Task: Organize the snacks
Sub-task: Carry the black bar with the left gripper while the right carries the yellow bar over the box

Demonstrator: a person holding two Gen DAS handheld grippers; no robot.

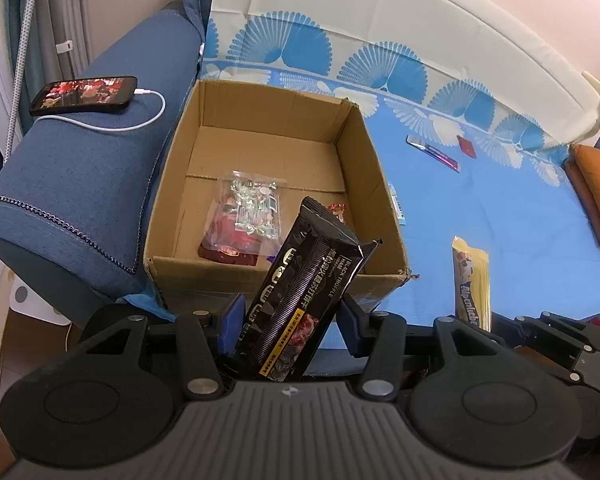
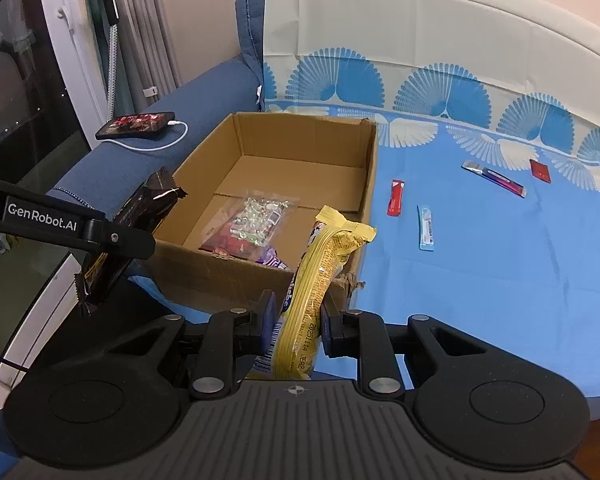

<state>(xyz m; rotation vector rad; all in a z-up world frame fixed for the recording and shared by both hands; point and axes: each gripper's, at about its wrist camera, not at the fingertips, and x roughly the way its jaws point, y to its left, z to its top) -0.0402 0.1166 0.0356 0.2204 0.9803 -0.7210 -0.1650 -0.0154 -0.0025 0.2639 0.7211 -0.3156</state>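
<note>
While the left claw (image 1: pixel 290 320) grips a black packet (image 1: pixel 300 292), the right claw (image 2: pixel 296 322) clamps a yellow packet (image 2: pixel 312 292) beside the box (image 2: pixel 220 276).

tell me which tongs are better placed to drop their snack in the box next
Left, probably: the left tongs hold the black packet with its top already over the cardboard box rim. The right tongs' yellow packet sits nearer the corner.

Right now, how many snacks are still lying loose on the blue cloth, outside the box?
4: a red stick nearest the cardboard box, a light-blue bar beside it, a long purple-pink stick farther back, and a small red packet. Others may lie out of view.
</note>
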